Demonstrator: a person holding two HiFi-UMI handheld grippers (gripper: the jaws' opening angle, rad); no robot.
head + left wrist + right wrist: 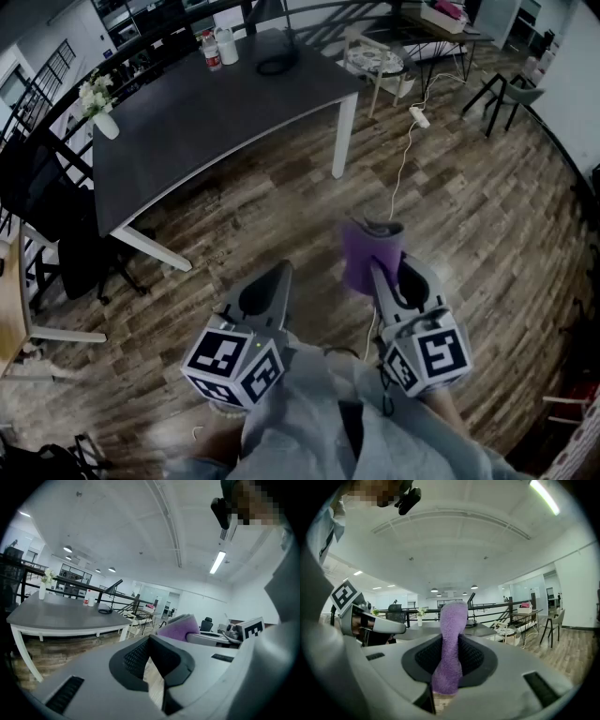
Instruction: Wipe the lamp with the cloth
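Note:
A purple cloth (359,258) stands up out of my right gripper (380,272), which is shut on it; in the right gripper view the cloth (452,620) rises between the pads of that gripper (449,654). My left gripper (279,272) is beside it on the left, shut with nothing in it (150,644). Both are held low over the wooden floor, well short of the dark table (187,122). The black lamp (278,58) stands at the table's far end; its slanted arm (112,585) shows in the left gripper view. The cloth (180,629) also shows there.
On the table are a vase of white flowers (101,111) at the left and bottles (217,47) at the back. Black chairs (56,234) stand left of it. A power strip with its cord (419,115) lies on the floor beyond me, near a small white side table (375,61).

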